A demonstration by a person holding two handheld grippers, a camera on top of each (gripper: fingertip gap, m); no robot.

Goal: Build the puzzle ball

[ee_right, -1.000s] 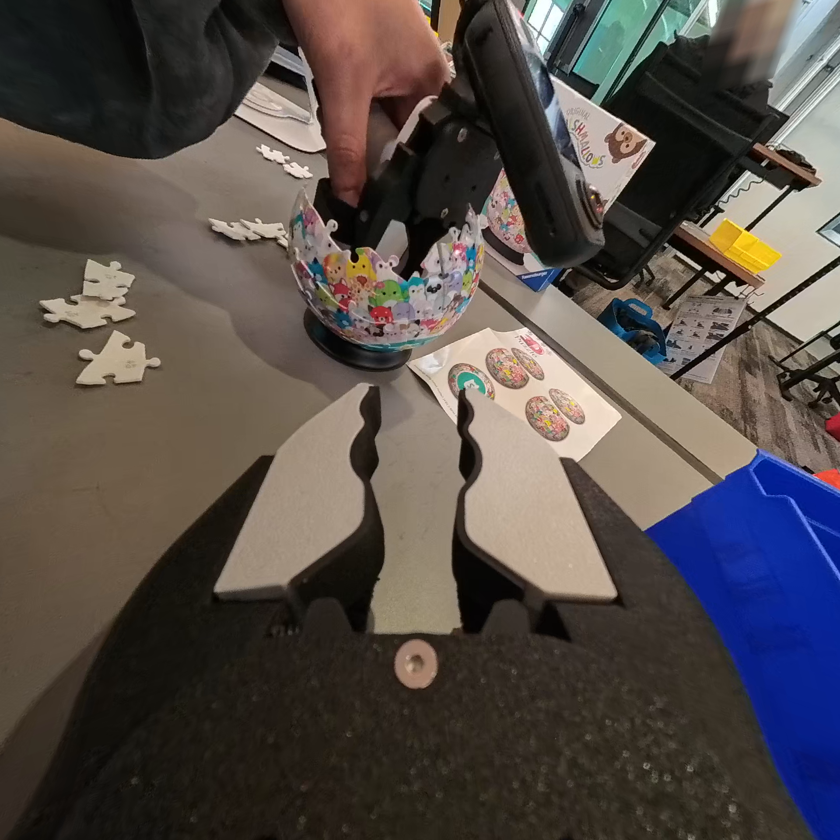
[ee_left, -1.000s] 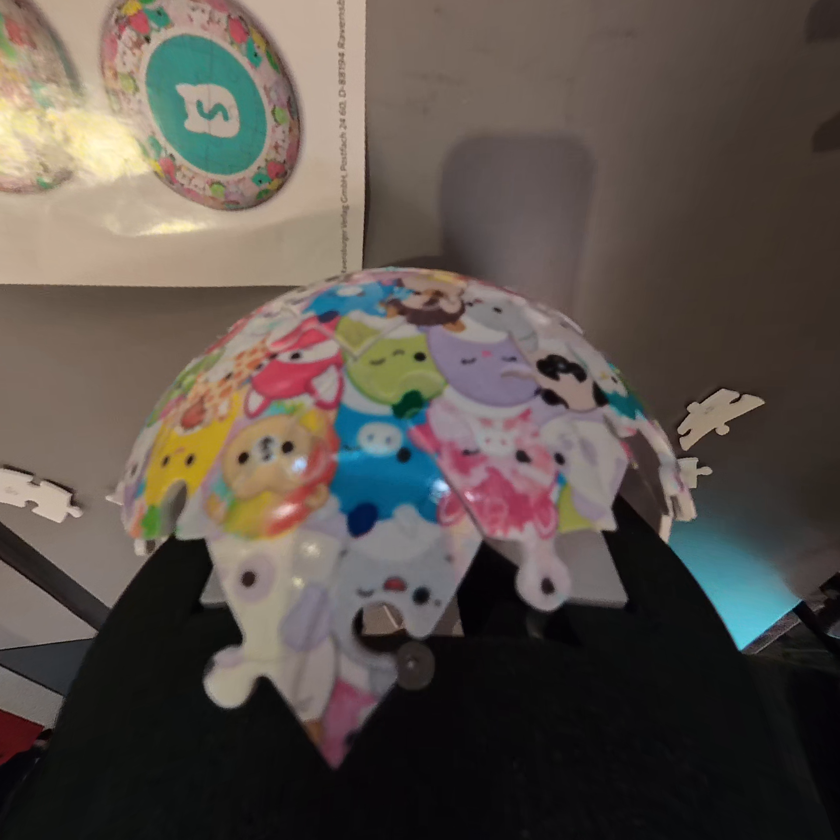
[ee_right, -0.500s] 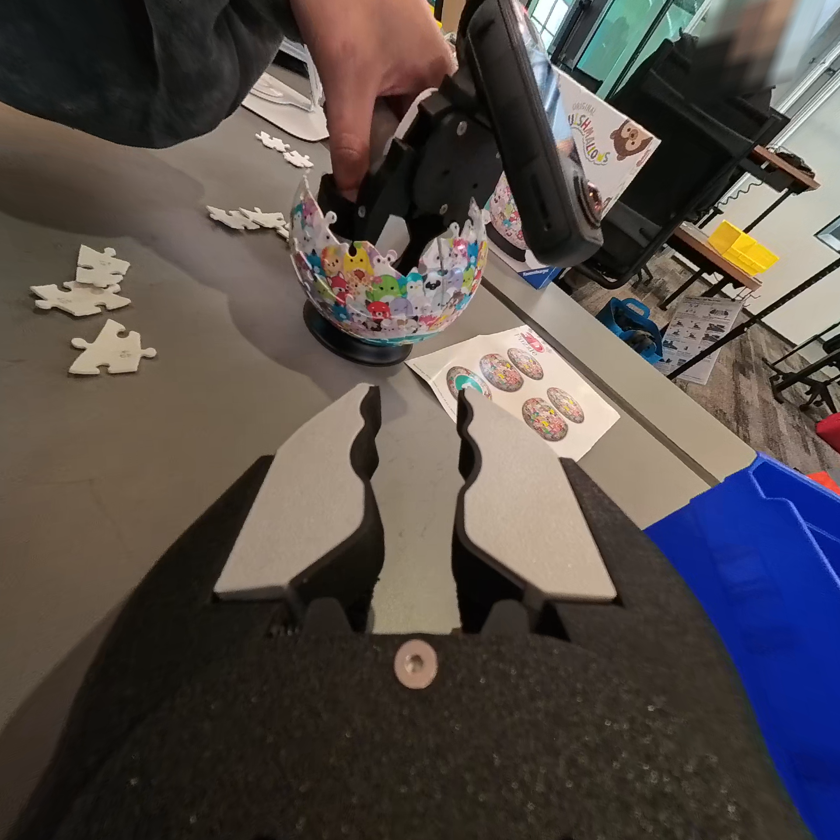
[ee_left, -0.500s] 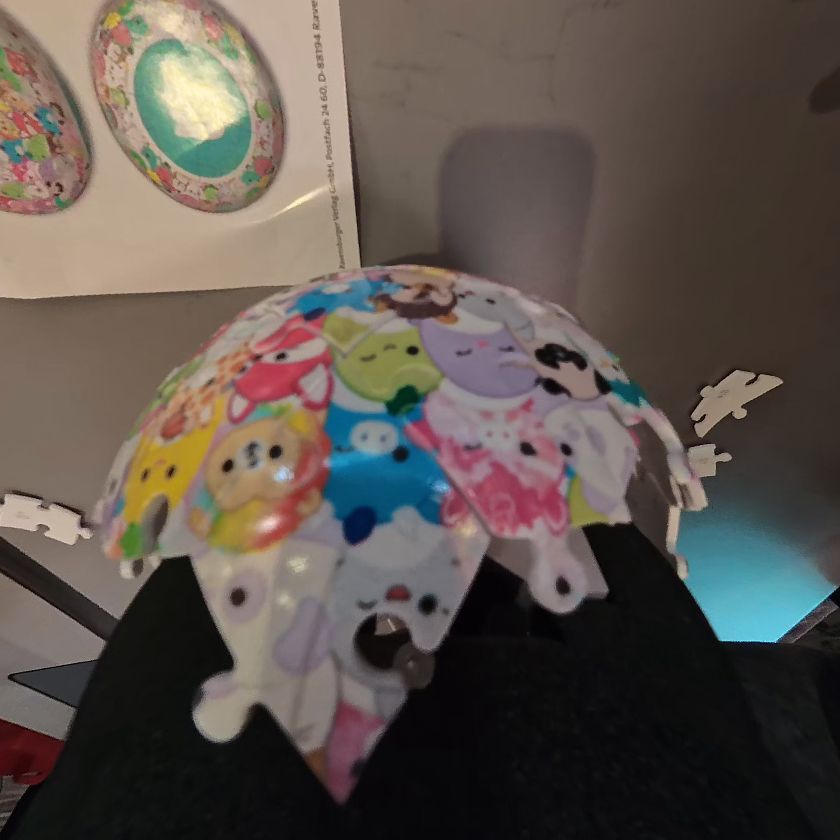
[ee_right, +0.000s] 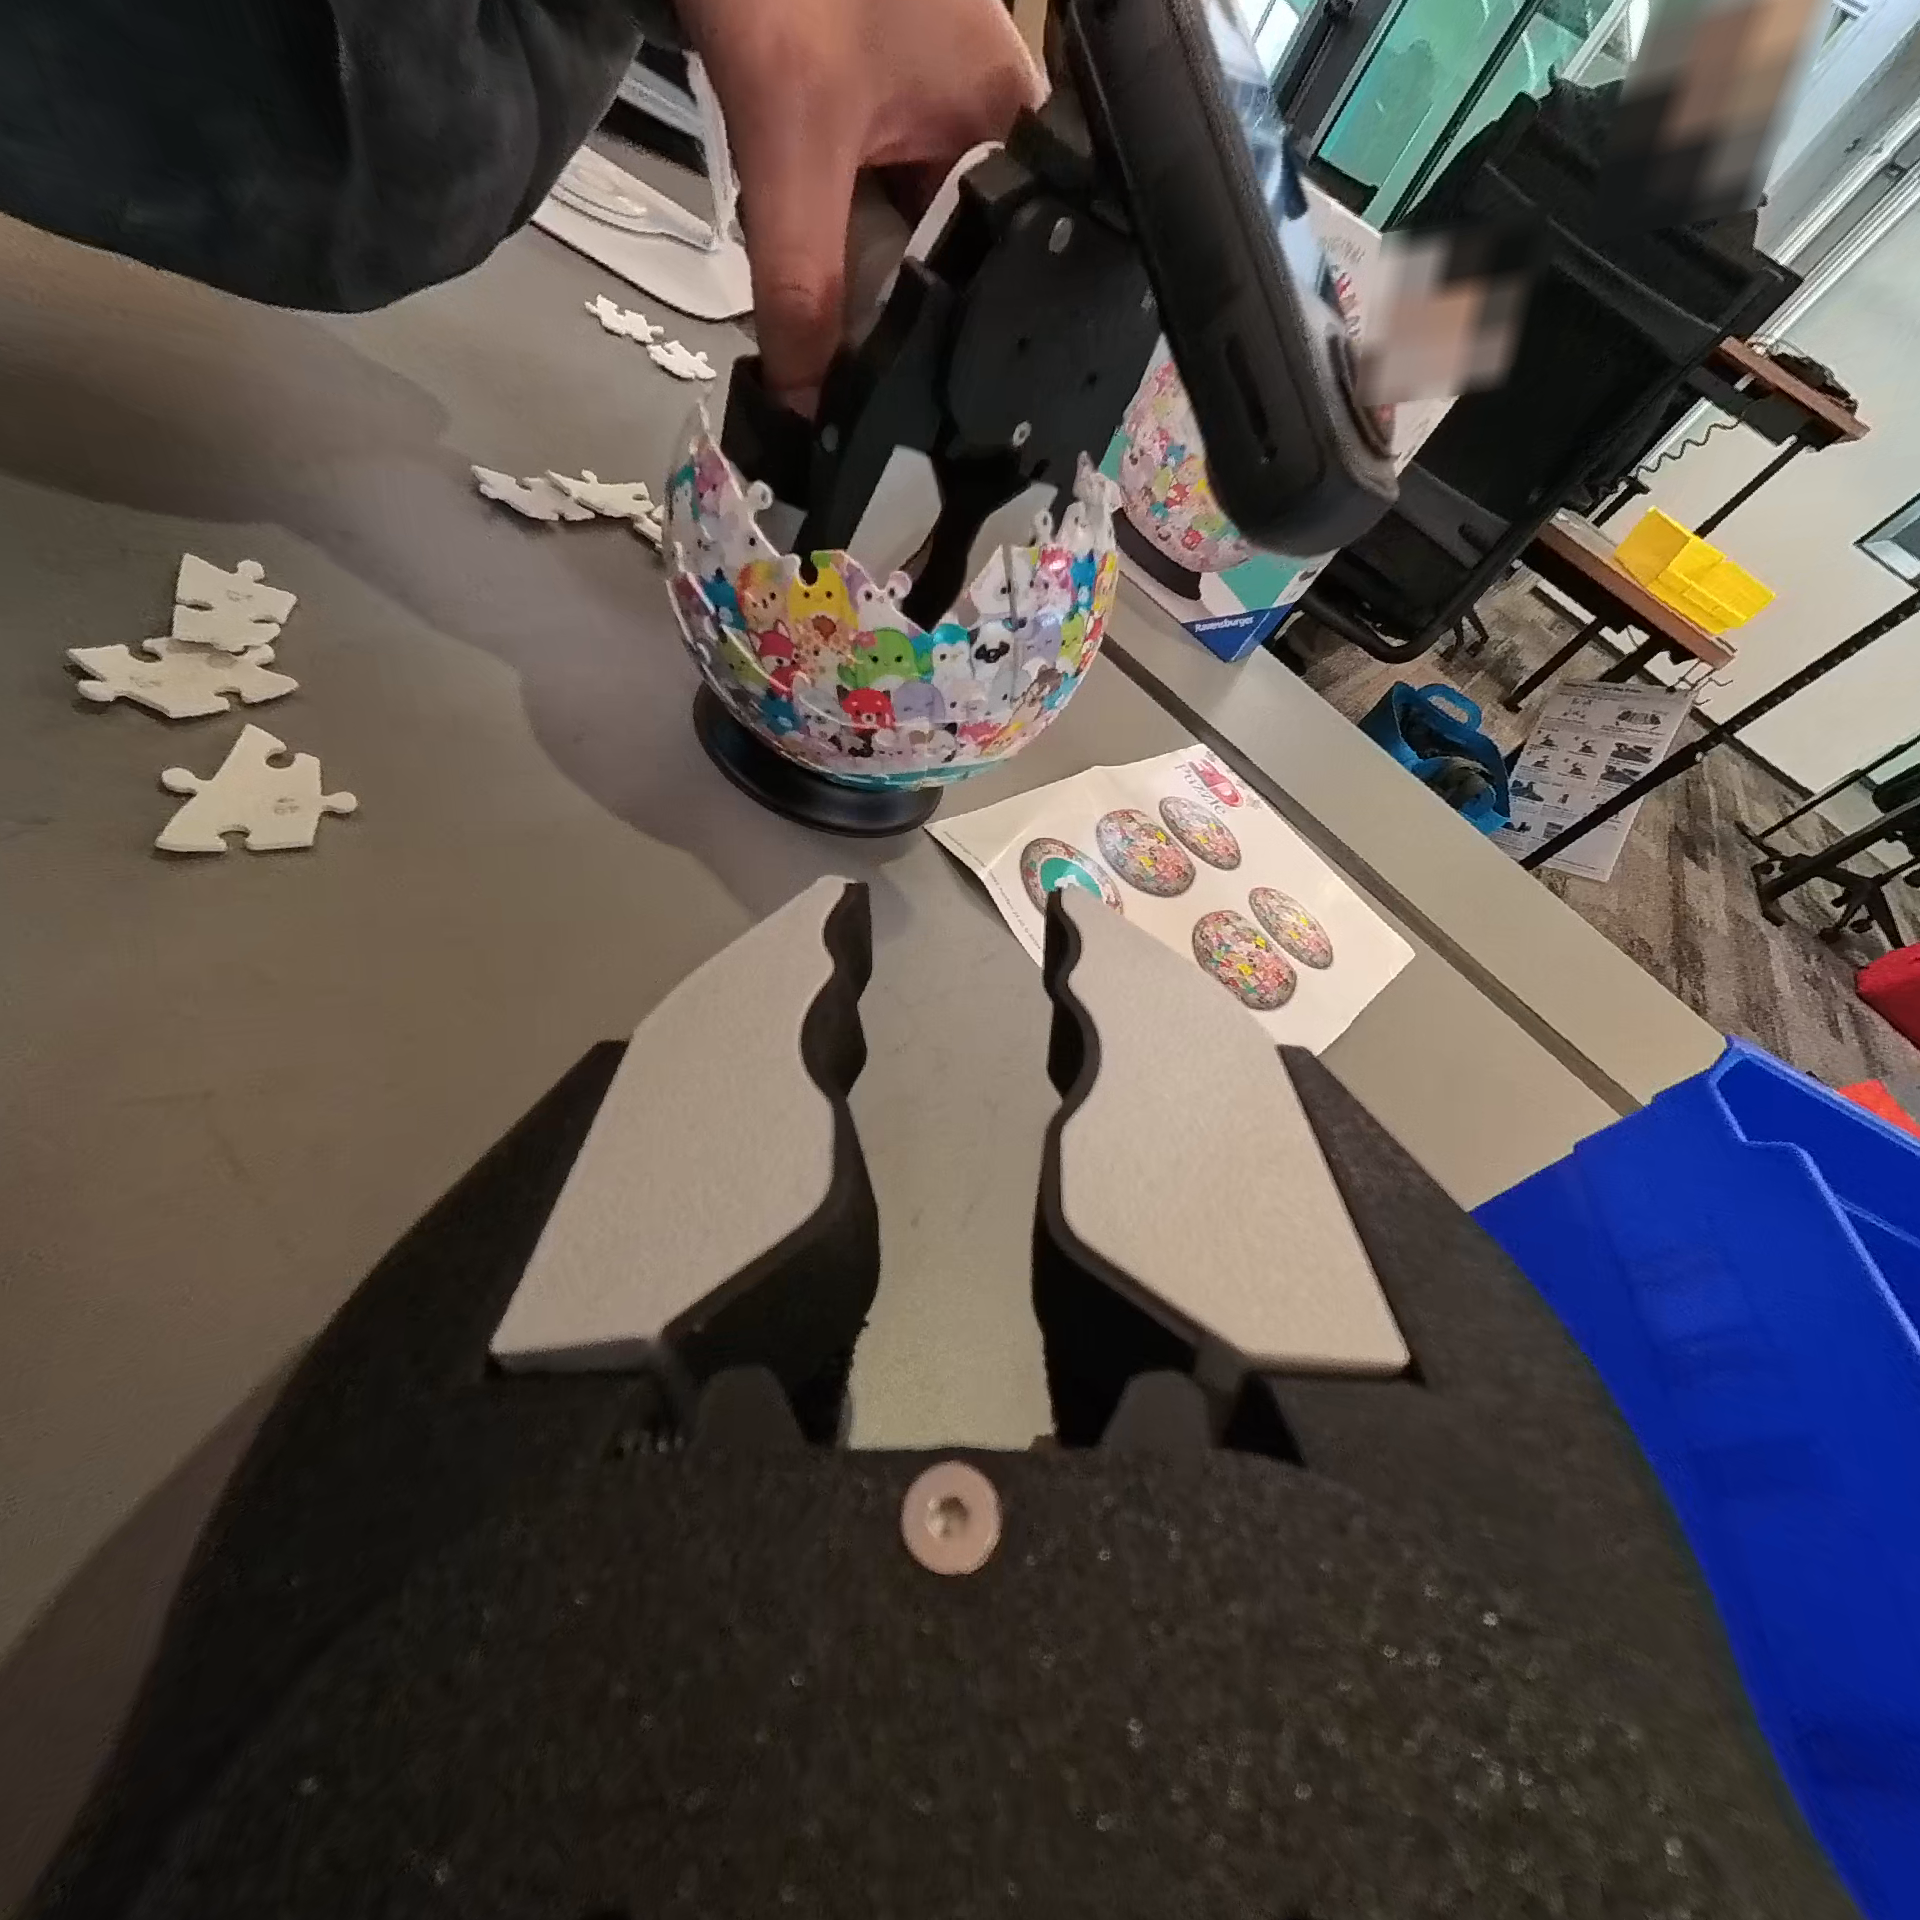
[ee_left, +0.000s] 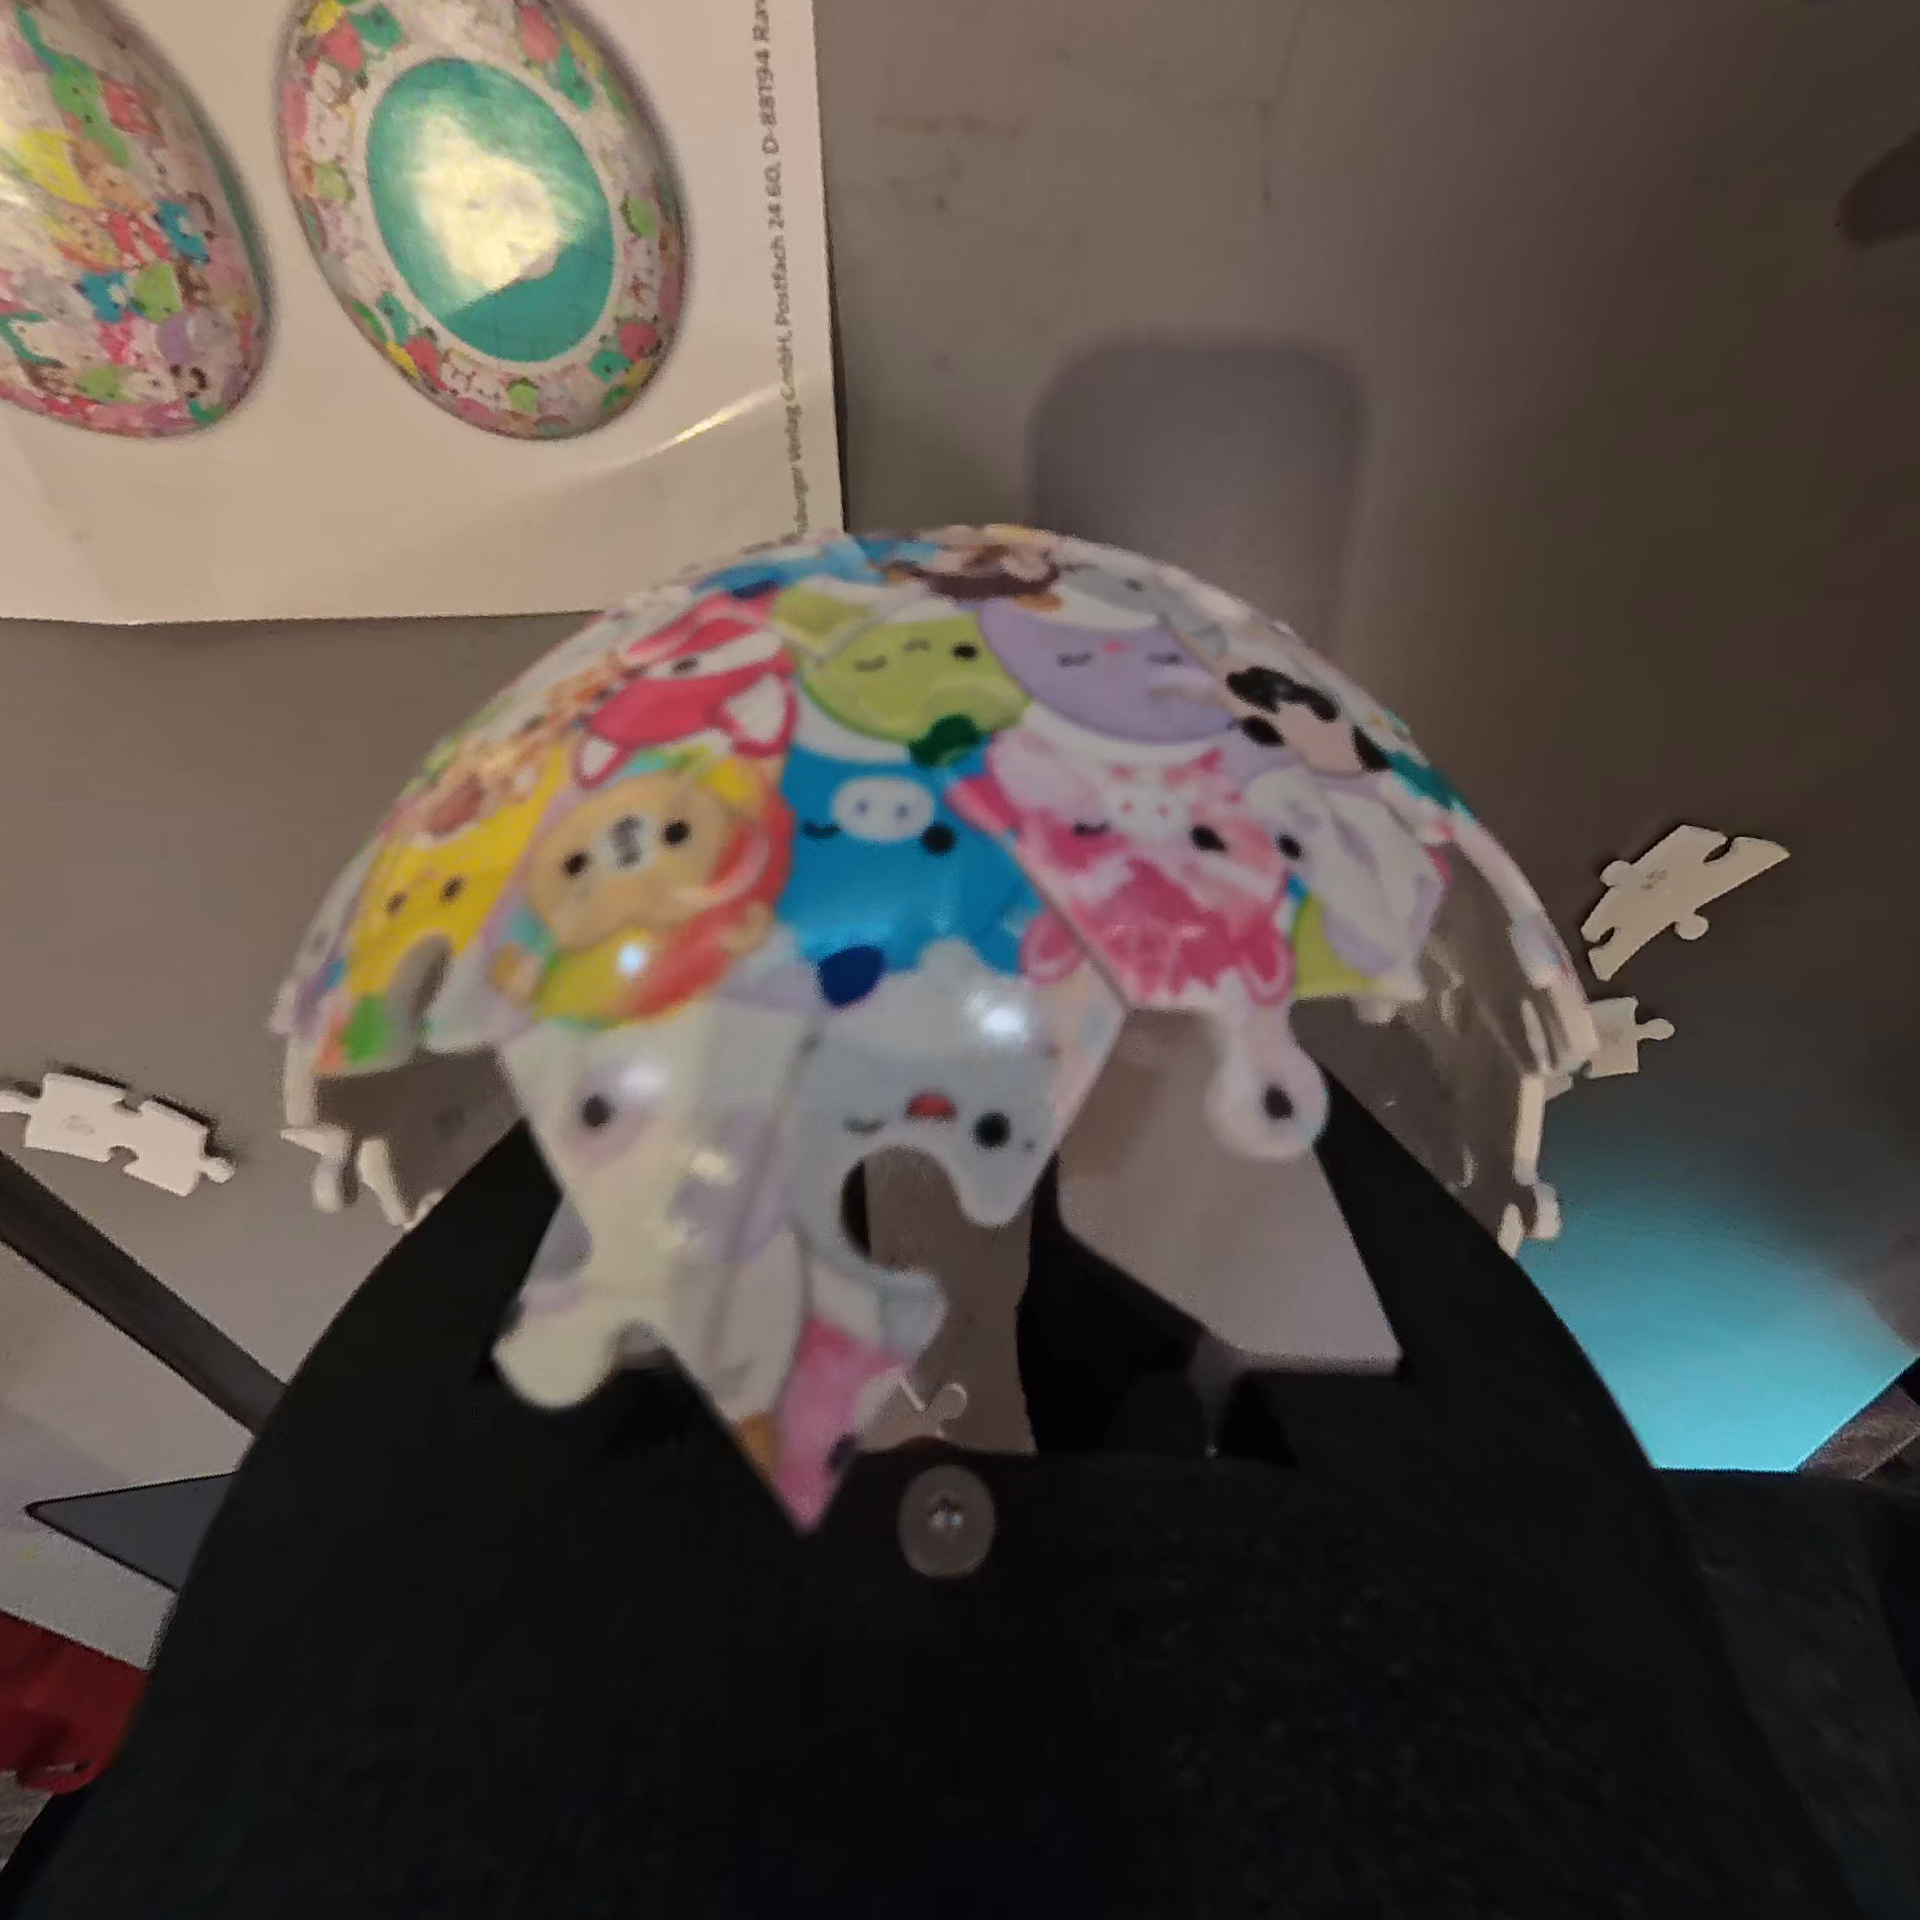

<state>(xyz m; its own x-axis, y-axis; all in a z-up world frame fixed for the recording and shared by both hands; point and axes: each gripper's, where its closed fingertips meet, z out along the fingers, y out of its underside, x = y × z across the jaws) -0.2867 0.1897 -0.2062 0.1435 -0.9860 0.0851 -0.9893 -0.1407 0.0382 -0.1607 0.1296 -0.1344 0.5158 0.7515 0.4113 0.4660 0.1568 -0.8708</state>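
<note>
Left tongs [ee_right: 914, 561] straddle the half-built puzzle ball's [ee_right: 894, 675] rim, grip unclear; right tongs [ee_right: 951, 914] hang released at its 6 o'clock.

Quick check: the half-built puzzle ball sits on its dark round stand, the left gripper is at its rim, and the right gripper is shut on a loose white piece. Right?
Not quite. The right gripper holds nothing: the right wrist view shows its jaws apart over bare table. The rest stands: the puzzle ball sits on its dark stand with the left gripper at its rim, and the loose white pieces lie on the table.
</note>
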